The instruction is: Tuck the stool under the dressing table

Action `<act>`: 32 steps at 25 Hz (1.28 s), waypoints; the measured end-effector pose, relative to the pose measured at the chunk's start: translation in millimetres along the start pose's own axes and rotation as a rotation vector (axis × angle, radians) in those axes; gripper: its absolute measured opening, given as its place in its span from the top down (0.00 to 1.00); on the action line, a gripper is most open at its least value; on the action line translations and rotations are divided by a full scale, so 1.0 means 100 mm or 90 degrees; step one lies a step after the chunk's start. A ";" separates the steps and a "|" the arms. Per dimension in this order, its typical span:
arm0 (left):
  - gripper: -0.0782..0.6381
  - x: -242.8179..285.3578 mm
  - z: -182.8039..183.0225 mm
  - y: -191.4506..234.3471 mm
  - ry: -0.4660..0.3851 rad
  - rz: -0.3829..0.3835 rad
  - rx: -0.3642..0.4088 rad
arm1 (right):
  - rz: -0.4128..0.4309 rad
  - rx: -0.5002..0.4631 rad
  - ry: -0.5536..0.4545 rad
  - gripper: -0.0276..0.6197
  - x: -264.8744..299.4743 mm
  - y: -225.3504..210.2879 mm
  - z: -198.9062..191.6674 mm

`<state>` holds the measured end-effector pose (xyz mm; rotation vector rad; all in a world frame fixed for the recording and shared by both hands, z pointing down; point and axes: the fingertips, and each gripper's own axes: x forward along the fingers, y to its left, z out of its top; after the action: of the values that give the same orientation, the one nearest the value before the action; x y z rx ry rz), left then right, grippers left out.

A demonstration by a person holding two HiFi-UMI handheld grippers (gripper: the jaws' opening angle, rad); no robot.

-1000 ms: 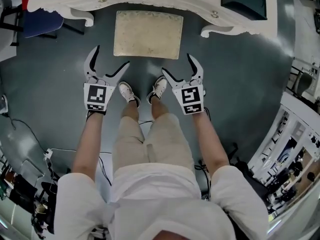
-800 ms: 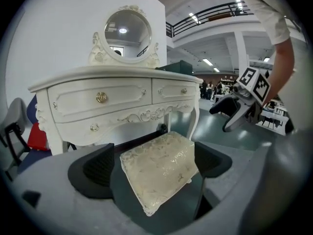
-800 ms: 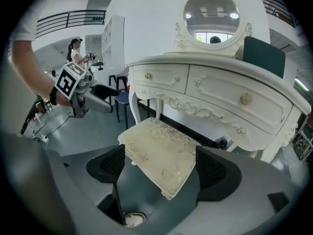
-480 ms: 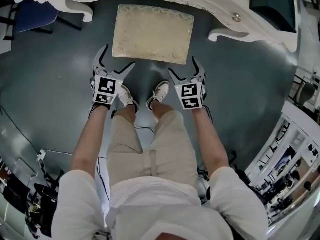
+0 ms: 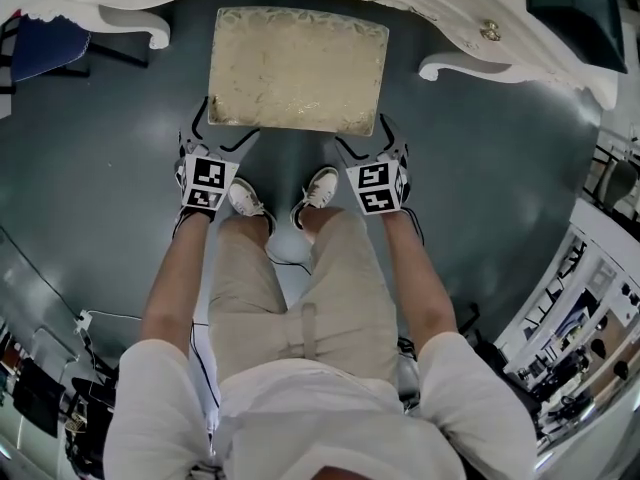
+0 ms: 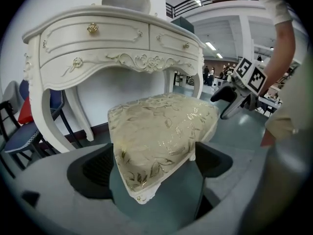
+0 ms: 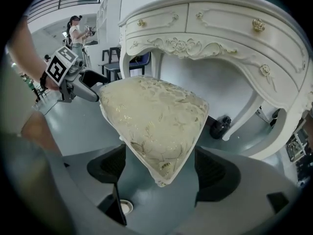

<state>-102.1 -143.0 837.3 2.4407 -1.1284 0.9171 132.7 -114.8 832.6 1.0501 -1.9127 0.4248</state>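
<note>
The left tongs (image 5: 228, 126) are seen spread apart around the 7 o'clock corner of the stool (image 5: 298, 68), which is stood on the floor just before the dressing table (image 6: 122, 58), and the right tongs (image 5: 362, 133) are spread apart around its 5 o'clock corner.

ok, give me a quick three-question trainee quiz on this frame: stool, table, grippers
1. True or false: the stool already sits fully under the dressing table.
2. What lies between the jaws of the left gripper? A) a drawer knob B) a near corner of the stool's cushion C) nothing
3. Fill in: the jaws of the right gripper stand ____ (open or shut) around the stool's other near corner.

Key: 1 false, most of the seat shows in front of the table's edge; 2 B; 3 open.
</note>
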 end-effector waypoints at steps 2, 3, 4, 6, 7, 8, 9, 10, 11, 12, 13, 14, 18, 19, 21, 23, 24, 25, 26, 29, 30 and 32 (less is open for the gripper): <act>0.17 0.08 -0.07 -0.01 0.017 -0.004 0.019 | 0.002 -0.006 0.006 0.30 0.07 -0.02 -0.04; 0.17 0.12 -0.10 0.00 0.024 -0.002 0.030 | 0.003 -0.012 0.006 0.30 0.12 -0.03 -0.02; 0.17 0.15 -0.12 0.01 0.028 0.001 0.035 | 0.006 -0.022 0.006 0.30 0.16 -0.02 -0.01; 0.17 0.17 -0.13 0.01 0.030 0.007 0.029 | 0.009 -0.037 0.011 0.32 0.21 -0.01 0.02; 0.17 0.17 -0.13 0.00 0.031 0.008 0.027 | 0.008 -0.038 0.013 0.32 0.23 -0.02 0.02; 0.17 0.18 -0.13 0.00 0.032 0.009 0.025 | 0.007 -0.036 0.014 0.32 0.24 -0.02 0.02; 0.17 0.18 -0.13 0.00 0.032 0.009 0.024 | 0.006 -0.034 0.014 0.32 0.24 -0.03 0.02; 0.17 0.19 -0.13 0.00 0.033 0.009 0.022 | 0.007 -0.032 0.015 0.32 0.24 -0.02 0.02; 0.17 0.19 -0.13 0.00 0.034 0.010 0.020 | 0.011 -0.032 0.019 0.32 0.26 -0.02 0.02; 0.17 0.19 -0.14 0.01 0.034 0.012 0.019 | 0.015 -0.032 0.026 0.32 0.27 -0.01 0.02; 0.17 0.19 -0.14 0.02 0.036 0.015 0.017 | 0.018 -0.032 0.032 0.32 0.27 -0.01 0.03; 0.17 0.20 -0.14 0.02 0.036 0.016 0.016 | 0.018 -0.031 0.036 0.32 0.28 -0.01 0.03; 0.17 0.22 -0.13 0.01 0.038 0.014 0.015 | 0.010 -0.027 0.045 0.32 0.28 -0.03 0.02; 0.17 0.23 -0.12 0.02 0.037 0.015 0.015 | 0.010 -0.026 0.045 0.32 0.29 -0.03 0.03; 0.17 0.25 -0.11 0.05 0.035 0.018 0.014 | 0.010 -0.025 0.039 0.32 0.31 -0.04 0.06; 0.17 0.28 -0.08 0.10 0.032 0.019 0.015 | 0.010 -0.024 0.034 0.32 0.34 -0.08 0.09; 0.17 0.30 -0.06 0.12 0.031 0.020 0.015 | 0.009 -0.024 0.031 0.32 0.35 -0.10 0.12; 0.17 0.32 -0.04 0.13 0.031 0.020 0.015 | 0.007 -0.024 0.029 0.32 0.37 -0.12 0.13; 0.17 0.33 -0.03 0.14 0.031 0.019 0.015 | 0.006 -0.023 0.027 0.32 0.37 -0.13 0.14; 0.17 0.35 -0.02 0.15 0.034 0.014 0.013 | 0.009 -0.021 0.030 0.32 0.39 -0.14 0.15; 0.17 0.35 -0.02 0.16 0.034 0.012 0.012 | 0.012 -0.021 0.032 0.32 0.39 -0.14 0.15; 0.17 0.36 -0.01 0.17 0.035 0.012 0.012 | 0.015 -0.021 0.034 0.32 0.40 -0.14 0.16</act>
<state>-97.9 -174.1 861.5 2.4080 -1.1302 0.9976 125.6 -153.6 855.0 0.9858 -1.8802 0.4301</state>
